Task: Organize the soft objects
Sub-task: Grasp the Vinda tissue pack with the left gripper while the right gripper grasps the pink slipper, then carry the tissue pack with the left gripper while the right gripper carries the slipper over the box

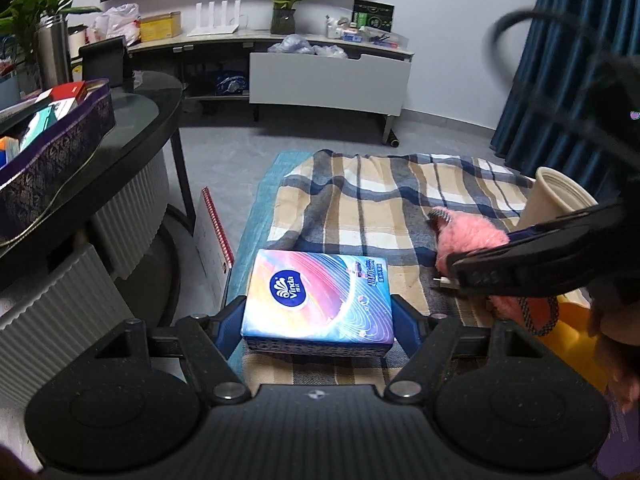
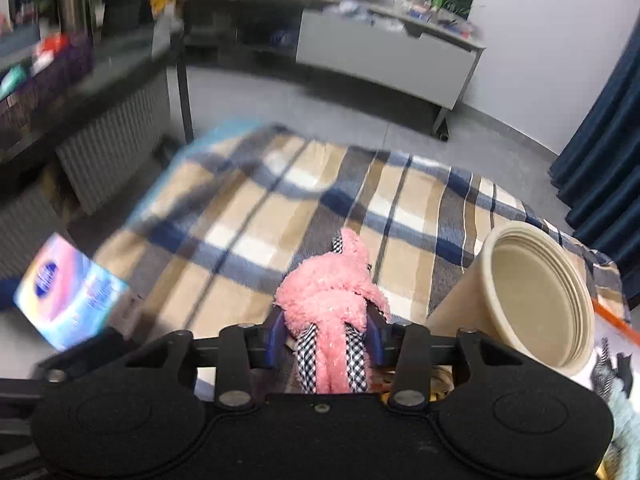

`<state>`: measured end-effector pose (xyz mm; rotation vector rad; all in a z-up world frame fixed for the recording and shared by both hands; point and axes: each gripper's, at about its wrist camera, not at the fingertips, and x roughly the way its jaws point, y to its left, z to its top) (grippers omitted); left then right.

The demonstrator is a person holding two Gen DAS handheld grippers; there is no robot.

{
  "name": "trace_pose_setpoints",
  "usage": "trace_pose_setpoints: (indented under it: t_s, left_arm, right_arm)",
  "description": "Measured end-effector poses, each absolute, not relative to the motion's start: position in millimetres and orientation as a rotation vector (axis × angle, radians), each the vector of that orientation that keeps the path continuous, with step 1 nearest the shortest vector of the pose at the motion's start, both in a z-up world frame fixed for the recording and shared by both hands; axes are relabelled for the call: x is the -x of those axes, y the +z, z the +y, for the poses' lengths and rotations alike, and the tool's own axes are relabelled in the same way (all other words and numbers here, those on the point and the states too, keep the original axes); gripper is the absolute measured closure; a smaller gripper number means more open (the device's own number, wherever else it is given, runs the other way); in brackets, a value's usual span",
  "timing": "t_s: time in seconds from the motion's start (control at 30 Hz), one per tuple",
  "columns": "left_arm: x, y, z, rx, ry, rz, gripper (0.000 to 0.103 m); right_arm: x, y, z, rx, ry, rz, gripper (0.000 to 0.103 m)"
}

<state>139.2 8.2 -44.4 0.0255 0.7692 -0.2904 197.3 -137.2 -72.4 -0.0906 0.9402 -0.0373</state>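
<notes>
My left gripper (image 1: 318, 312) is shut on a colourful Vinda tissue pack (image 1: 316, 292), its blue pads pressing both sides, held above a plaid blanket (image 1: 380, 200). That pack (image 2: 68, 300) shows blurred at the lower left of the right wrist view. My right gripper (image 2: 326, 328) is closed around a pink fluffy plush with black-and-white checked fabric (image 2: 328, 292), low over the blanket (image 2: 248, 208). From the left wrist view the right gripper (image 1: 460, 268) reaches in from the right onto the plush (image 1: 468, 236). A beige round container (image 2: 532, 300) lies tilted just right of it.
A dark glass table carrying a purple patterned tray (image 1: 52, 152) stands at the left, with a red spiral notebook (image 1: 218, 232) leaning below it. A white cabinet (image 1: 328, 80) and a blue curtain (image 1: 560, 60) stand behind. Something yellow (image 1: 568, 328) lies at the right.
</notes>
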Motion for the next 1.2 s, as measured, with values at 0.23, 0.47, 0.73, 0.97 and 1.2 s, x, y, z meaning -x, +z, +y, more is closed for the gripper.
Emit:
trace_pose_setpoints:
  t_s: [0.23,0.47,0.73,0.97,1.2]
  left_arm:
    - [-140,-38,9,0.003,-0.238,0.788,0.028]
    - [-126,-8,2,0.022,-0.220,0.763,0.028]
    - [-100,21,-16,0.020,-0.232,0.724,0.028]
    - [-85,27,-32,0.015,-0.240,0.726,0.028]
    - [-73,31,-50,-0.004,-0.266,0.729,0.028]
  right_arm:
    - [-163,-33,-142,-0.002,0.005,0.808,0.057]
    - [-120,3,-150,-0.084,0.017,0.714,0.056]
    - [-77,31,-170,-0.137,0.003,0.646,0.056]
    - [-47,40,-193,-0.159,-0.022,0.621,0.056]
    - [-24,42,-210,-0.174,-0.041,0.603,0.056]
